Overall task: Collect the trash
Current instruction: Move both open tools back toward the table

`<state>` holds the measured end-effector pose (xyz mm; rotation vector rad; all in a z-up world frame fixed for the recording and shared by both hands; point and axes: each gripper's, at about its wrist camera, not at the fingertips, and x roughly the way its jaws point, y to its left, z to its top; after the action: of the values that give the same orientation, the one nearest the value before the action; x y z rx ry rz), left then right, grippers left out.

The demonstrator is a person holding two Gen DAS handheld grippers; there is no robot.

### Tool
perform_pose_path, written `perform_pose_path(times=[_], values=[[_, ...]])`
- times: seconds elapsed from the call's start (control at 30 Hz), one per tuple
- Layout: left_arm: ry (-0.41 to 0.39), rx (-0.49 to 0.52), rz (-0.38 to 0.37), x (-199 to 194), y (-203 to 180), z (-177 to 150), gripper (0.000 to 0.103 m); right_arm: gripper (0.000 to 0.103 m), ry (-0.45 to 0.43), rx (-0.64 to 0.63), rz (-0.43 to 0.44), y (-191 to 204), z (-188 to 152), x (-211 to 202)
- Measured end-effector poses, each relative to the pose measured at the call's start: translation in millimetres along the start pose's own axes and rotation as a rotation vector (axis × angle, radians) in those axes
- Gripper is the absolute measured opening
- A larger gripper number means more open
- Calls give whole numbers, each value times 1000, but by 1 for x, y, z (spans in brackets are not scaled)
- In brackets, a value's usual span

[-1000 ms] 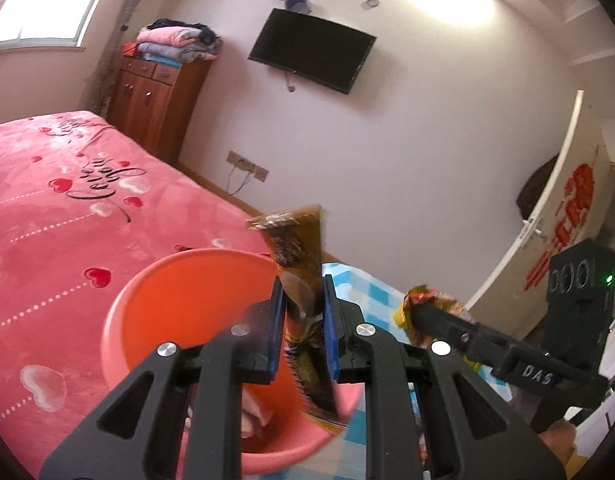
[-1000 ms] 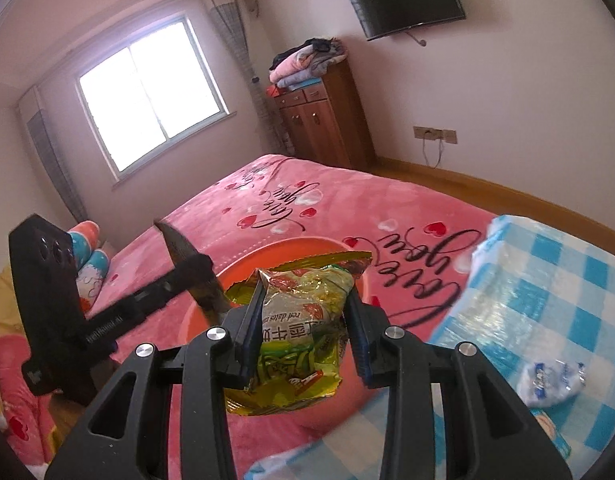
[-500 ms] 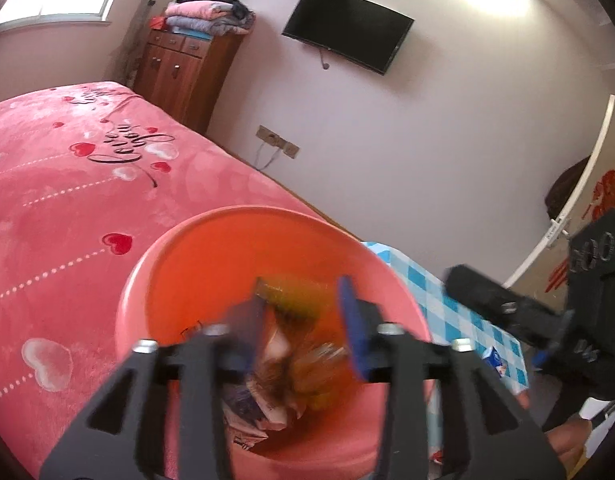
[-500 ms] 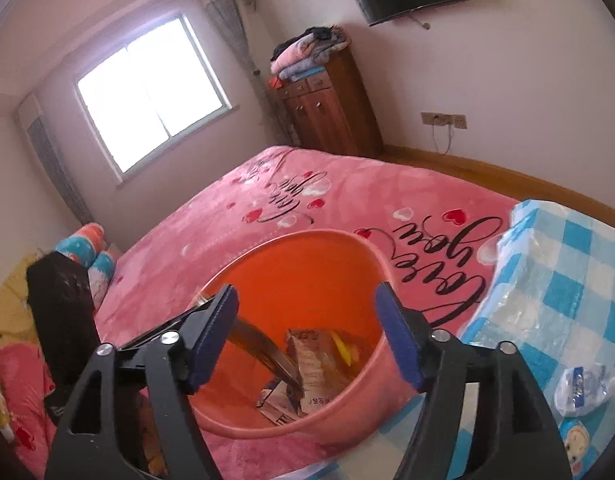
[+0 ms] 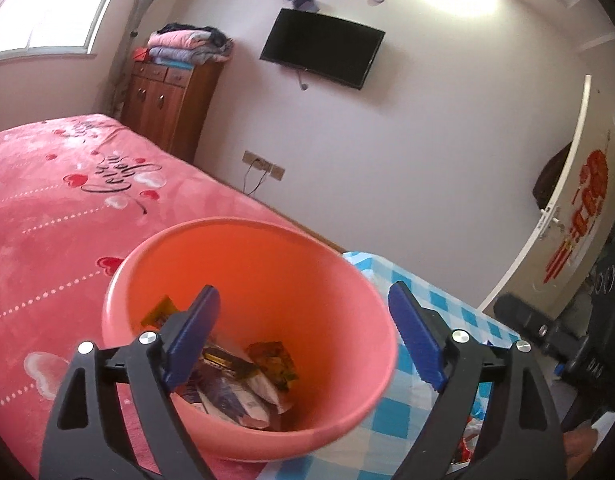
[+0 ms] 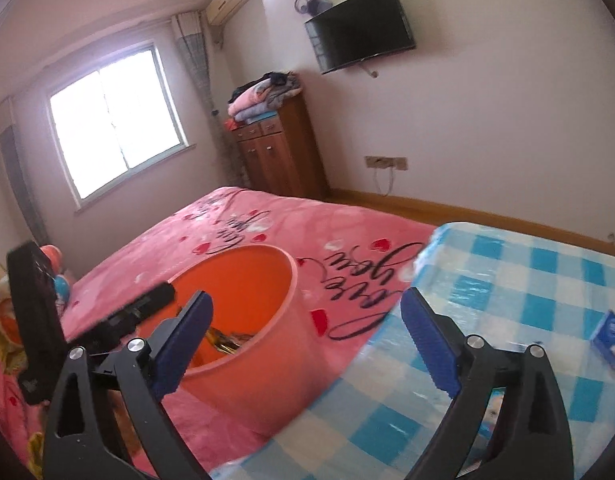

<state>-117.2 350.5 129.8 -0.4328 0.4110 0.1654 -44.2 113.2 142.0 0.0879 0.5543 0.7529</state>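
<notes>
Both grippers are empty, jaws opening. Left gripper (image 5: 303,338) hangs over the orange basin (image 5: 379,304), where several wrappers (image 5: 235,384) lie at the bottom; the basin stands on the pink bedspread (image 6: 235,232) against the near-left edge of the checked tablecloth (image 6: 507,280). Right gripper (image 6: 305,336) faces the cloth's left edge. One blue packet (image 6: 609,334) lies toward the cloth's right edge, to the right of this gripper, long axis roughly along the gripper's line. Judgement: right hand is nearer.
</notes>
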Motion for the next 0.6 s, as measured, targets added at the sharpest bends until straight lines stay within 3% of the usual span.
perform_pose_path(times=[0.3,0.6], values=[[-22,33,-50,-13,-27,-8,88,94,-36,-11,-102,-23,-26,-34],[-11,104,-91,-19,-62,-21,90,96,-20,18,-166,-46,-48,-56]])
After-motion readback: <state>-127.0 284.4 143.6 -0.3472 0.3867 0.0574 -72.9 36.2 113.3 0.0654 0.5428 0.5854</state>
